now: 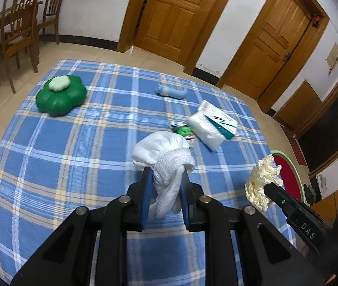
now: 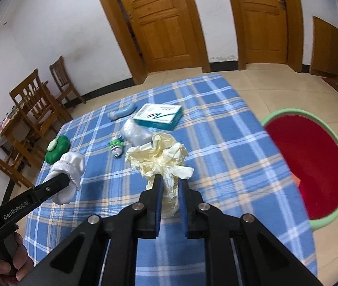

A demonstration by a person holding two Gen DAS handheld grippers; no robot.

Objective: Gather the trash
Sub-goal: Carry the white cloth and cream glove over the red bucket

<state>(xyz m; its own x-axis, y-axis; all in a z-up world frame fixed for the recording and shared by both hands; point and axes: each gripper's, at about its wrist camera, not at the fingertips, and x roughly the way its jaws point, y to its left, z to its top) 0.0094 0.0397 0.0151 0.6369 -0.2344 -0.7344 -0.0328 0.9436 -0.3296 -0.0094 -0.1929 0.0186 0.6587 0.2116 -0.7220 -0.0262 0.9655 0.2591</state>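
Trash in two pieces is held above the tabletop (image 1: 49,166): a white sock (image 1: 166,164) clamped between the fingers (image 1: 146,197) of the left gripper (image 1: 165,178), and a crumpled cream paper wad (image 2: 161,157) clamped between the fingers (image 2: 157,190) of the right gripper (image 2: 170,181). Both pieces hang over the near half of the blue plaid cloth that covers the tabletop, the sock toward its left edge, the wad toward its right edge. Beyond them, near the middle of the tabletop, lie a small green and white toy (image 2: 116,146), a clear plastic packet (image 2: 135,133) and a white and teal box (image 2: 159,115), the packet touching the box. A light blue curved object (image 2: 123,113) lies toward the far edge, and a green clover-shaped case (image 1: 60,95) toward the far left corner. A red basin with a green rim (image 2: 312,162) stands on the floor just beside the right edge of the tabletop.
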